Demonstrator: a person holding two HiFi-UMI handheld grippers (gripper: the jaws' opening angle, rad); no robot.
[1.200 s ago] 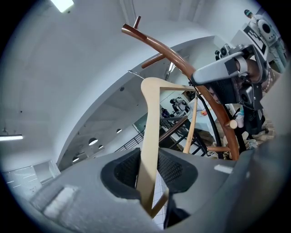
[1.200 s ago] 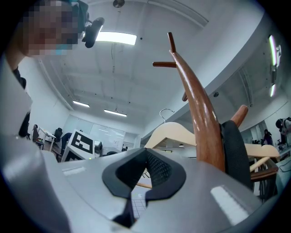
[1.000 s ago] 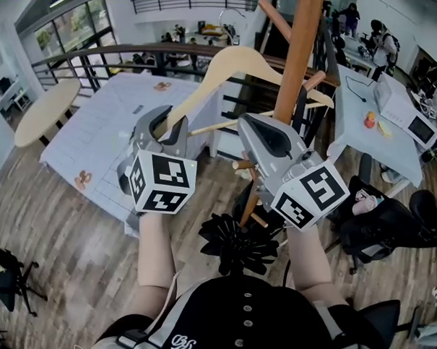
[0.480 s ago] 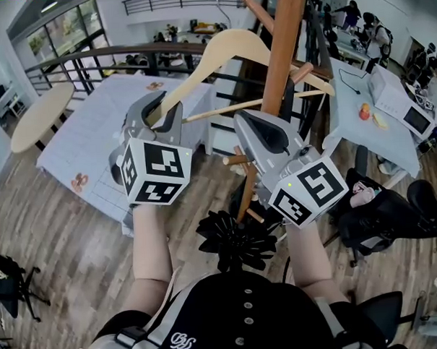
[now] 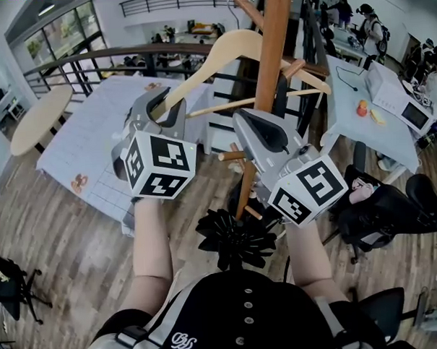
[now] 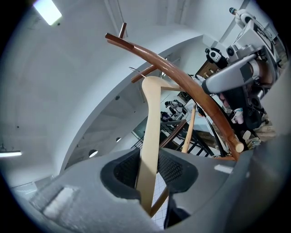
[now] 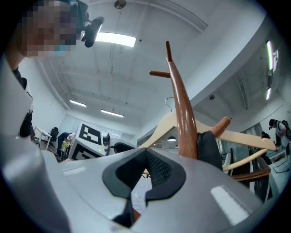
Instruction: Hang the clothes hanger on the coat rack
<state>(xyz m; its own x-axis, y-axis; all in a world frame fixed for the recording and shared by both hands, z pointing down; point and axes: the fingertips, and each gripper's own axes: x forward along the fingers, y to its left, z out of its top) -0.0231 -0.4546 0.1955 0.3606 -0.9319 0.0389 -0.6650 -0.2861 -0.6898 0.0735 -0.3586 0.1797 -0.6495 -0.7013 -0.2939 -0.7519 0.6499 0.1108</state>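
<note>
A pale wooden hanger (image 5: 227,50) is up beside the brown coat rack pole (image 5: 271,59), its neck close to an upper peg (image 5: 249,6). My left gripper (image 5: 161,111) is shut on the end of the hanger's left arm. In the left gripper view that arm (image 6: 150,132) runs up between the black pads (image 6: 125,170), with the pole (image 6: 182,79) behind it. My right gripper (image 5: 245,122) sits just right of the pole's lower part, shut and holding nothing. In the right gripper view (image 7: 146,157) the pole (image 7: 184,123) and hanger (image 7: 241,139) rise just beyond the jaws.
Short pegs (image 5: 232,156) stick out of the pole near my right gripper. A white tiled table (image 5: 94,132) and a round table (image 5: 39,116) lie left, with a railing (image 5: 112,55) behind. A desk with equipment (image 5: 374,105) and a black chair (image 5: 383,213) stand right.
My left gripper has lifted the hanger a little, bringing its neck closer to the pole's upper pegs. The right gripper has stayed where it was.
</note>
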